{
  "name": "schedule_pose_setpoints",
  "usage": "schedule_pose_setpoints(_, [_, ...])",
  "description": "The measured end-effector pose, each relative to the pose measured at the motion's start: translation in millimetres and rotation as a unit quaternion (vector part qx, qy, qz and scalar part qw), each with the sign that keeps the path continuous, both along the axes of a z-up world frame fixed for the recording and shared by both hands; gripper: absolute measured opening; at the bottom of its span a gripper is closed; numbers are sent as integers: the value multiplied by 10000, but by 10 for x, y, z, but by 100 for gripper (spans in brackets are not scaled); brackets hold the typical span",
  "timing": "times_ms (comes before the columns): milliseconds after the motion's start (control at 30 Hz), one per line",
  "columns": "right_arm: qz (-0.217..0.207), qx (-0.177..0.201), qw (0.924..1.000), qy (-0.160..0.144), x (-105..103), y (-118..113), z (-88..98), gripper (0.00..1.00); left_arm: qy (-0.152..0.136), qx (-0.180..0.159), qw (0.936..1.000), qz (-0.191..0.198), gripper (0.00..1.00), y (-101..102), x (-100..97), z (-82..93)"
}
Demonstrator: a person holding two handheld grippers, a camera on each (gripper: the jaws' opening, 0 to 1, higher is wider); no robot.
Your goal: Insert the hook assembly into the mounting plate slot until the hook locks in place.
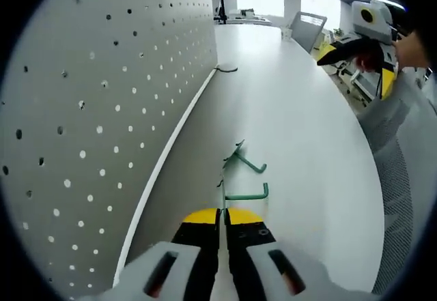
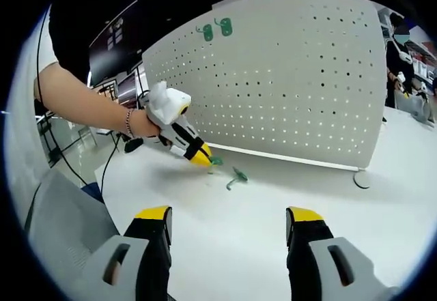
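Pegboard panel (image 2: 273,76): pale grey, perforated in even rows, upright on a smooth white table (image 2: 287,205); two green hooks (image 2: 215,29) hang near its top left.

Left gripper (image 2: 203,158): jaws pinched shut on a green wire hook (image 1: 246,194), tips low over the table, hand (image 2: 140,125) angled downward.

Second green hook (image 2: 235,177): loose on the table, just beside.

Right gripper (image 2: 229,236): jaws wide apart, empty, near side.

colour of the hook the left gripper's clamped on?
Green hook, clearest in the left gripper view.
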State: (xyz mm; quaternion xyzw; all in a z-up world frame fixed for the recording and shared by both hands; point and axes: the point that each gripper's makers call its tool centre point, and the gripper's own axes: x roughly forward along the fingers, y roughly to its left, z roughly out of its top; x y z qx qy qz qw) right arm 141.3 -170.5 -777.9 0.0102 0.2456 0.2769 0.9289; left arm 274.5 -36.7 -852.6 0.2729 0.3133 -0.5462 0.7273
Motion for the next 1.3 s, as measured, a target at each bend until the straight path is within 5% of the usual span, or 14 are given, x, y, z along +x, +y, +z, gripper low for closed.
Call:
schedule_pose_setpoints(467, [10, 9, 10000, -52, 2, 0, 26, 65, -268, -544, 9978, 251, 3, 14, 11, 284])
schedule_pose_setpoints(1300, [35, 35, 9999, -102, 6, 25, 56, 65, -574, -1548, 9838, 699, 3, -18, -30, 902])
